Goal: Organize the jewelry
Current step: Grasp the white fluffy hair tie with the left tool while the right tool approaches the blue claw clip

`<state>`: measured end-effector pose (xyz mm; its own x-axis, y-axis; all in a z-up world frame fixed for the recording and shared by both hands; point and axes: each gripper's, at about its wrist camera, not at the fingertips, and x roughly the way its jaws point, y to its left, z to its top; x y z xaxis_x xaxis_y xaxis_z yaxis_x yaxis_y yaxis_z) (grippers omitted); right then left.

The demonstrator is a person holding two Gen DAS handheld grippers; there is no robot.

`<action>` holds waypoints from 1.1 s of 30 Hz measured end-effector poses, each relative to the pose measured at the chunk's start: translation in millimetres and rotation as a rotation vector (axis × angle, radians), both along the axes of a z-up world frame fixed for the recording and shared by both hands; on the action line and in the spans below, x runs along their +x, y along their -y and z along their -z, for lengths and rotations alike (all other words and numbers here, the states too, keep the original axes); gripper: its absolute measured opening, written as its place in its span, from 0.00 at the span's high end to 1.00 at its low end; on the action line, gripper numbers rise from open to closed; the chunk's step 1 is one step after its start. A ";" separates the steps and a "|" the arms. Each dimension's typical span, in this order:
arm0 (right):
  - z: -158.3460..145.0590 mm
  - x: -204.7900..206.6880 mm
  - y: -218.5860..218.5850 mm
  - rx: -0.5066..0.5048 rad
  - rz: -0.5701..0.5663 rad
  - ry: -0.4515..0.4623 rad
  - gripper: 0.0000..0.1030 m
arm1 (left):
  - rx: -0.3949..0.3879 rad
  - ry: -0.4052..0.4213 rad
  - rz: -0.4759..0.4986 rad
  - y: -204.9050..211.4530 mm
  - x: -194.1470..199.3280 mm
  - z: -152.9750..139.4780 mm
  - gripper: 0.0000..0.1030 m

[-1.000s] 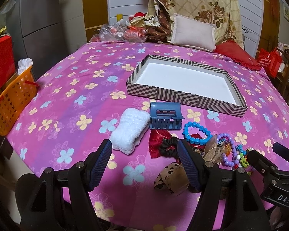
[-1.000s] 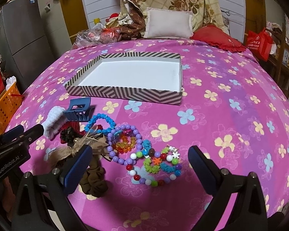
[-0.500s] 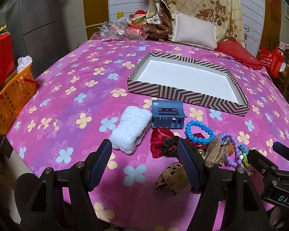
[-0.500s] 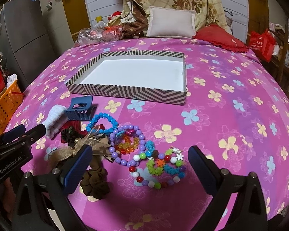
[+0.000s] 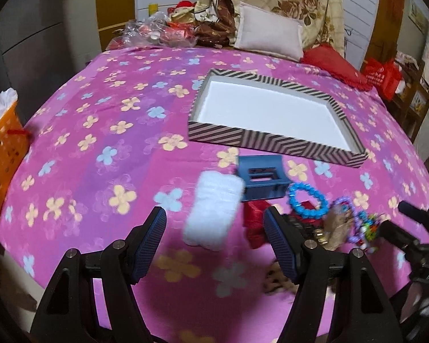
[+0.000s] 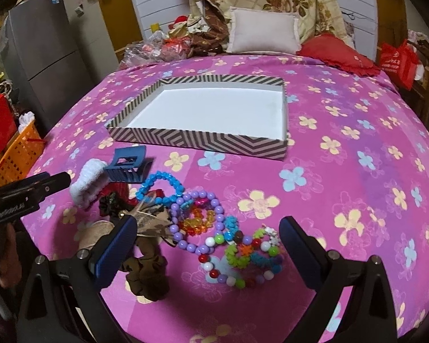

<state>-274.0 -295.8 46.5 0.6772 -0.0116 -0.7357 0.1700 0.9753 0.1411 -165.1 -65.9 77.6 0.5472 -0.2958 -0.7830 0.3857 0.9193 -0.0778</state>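
A striped box (image 5: pixel 271 140) (image 6: pixel 197 141) with a white, bare floor lies on the pink flowered bedspread (image 5: pixel 100 143). In front of it lies a heap: a white scrunchie (image 5: pixel 214 208) (image 6: pixel 85 183), a blue hair claw (image 5: pixel 261 177) (image 6: pixel 127 165), a blue bead bracelet (image 5: pixel 307 201) (image 6: pixel 160 187), a purple bead bracelet (image 6: pixel 196 221), a multicoloured bracelet (image 6: pixel 243 254), a red scrunchie (image 5: pixel 254 223) and a brown scrunchie (image 6: pixel 148 271). My left gripper (image 5: pixel 216 243) is open, just short of the white scrunchie. My right gripper (image 6: pixel 207 253) is open over the bead bracelets.
An orange basket (image 5: pixel 0 154) (image 6: pixel 17 154) stands off the bed's left edge. Pillows (image 6: pixel 263 31), a red cushion (image 6: pixel 337 54) and clutter in plastic bags (image 5: pixel 154 33) line the far end. A grey cabinet (image 6: pixel 48 57) stands at the left, a red bag (image 6: pixel 397 63) at the right.
Both grippers have moved forward and a little up over the bed. The left one has shifted left, so the white scrunchie now sits between its fingers in view. Neither has closed.
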 end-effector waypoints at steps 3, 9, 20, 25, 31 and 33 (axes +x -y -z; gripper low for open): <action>-0.4 10.3 -1.3 0.021 -0.033 -0.005 0.02 | -0.010 -0.024 -0.011 -11.6 7.1 4.8 0.36; -2.3 34.5 -5.3 0.056 -0.054 -0.013 0.02 | -0.043 -0.080 0.047 -15.2 9.8 16.0 0.36; 0.8 73.5 -24.1 0.049 -0.106 -0.047 0.02 | 0.036 -0.105 0.059 11.9 34.3 47.9 0.69; 3.4 101.8 -39.9 0.054 -0.296 -0.055 0.02 | -0.035 -0.110 0.004 -9.3 41.9 41.5 0.80; 7.2 133.9 -72.4 -0.083 -0.570 -0.100 0.02 | -0.023 -0.077 -0.061 -33.6 43.9 31.0 0.81; 8.3 146.2 -79.3 -0.101 -0.633 -0.117 0.02 | -0.031 -0.080 -0.072 -36.6 45.0 31.0 0.81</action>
<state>-127.8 -216.5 38.3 0.4912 0.2903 -0.8212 -0.4329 0.8995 0.0590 -120.1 -29.3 46.6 0.5042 -0.2823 -0.8161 0.3097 0.9413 -0.1342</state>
